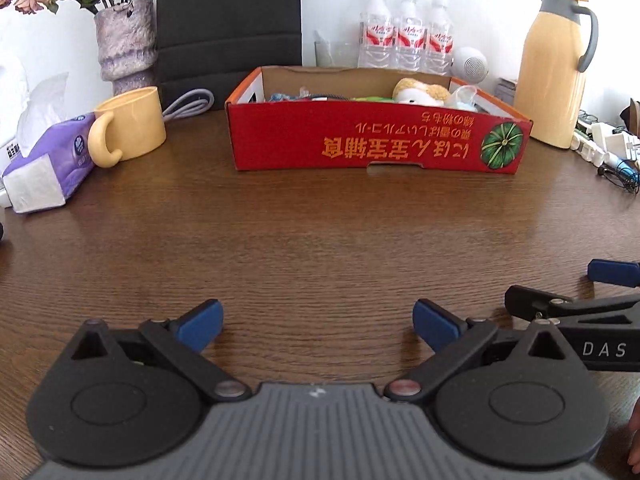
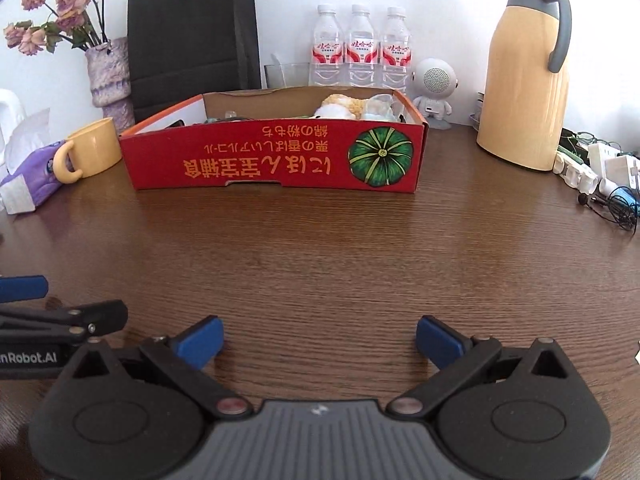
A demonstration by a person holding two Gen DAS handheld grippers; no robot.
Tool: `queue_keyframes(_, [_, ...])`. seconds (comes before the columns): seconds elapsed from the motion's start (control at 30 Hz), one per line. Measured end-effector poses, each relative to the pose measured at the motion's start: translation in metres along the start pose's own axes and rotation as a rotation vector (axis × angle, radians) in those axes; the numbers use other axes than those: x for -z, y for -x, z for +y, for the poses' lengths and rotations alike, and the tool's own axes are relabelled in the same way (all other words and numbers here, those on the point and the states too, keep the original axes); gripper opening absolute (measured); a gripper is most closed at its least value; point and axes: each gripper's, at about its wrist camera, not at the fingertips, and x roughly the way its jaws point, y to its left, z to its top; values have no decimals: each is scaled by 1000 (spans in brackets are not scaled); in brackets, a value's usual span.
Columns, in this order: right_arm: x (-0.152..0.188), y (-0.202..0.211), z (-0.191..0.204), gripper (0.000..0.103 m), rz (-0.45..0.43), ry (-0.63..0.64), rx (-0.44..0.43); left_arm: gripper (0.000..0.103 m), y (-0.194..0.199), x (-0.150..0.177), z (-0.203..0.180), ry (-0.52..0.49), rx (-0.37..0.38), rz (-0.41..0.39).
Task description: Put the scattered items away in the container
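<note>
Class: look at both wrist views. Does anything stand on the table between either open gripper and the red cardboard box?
Nothing visible does. Bare wooden table lies between the left gripper, the right gripper and the red cardboard box. The yellow mug and thermos jug stand off to the sides.

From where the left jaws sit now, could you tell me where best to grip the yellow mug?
Probably the yellow mug by its handle, coming from the front: the loop juts toward the camera, clear of the tissue pack.
</note>
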Motion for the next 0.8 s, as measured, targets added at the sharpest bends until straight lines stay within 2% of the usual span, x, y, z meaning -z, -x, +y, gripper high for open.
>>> queue_keyframes(0.3, [0, 0, -4, 103, -4, 2, -12, 103, 1, 3, -3, -34, -10, -34])
queue_keyframes(0.43, [1, 1, -4, 103, -3, 5, -13, 103, 0, 2, 1, -14, 21, -25])
queue_keyframes(0.8, [1, 1, -4, 103, -3, 4, -14, 103, -2, 1, -1, -8, 12, -24])
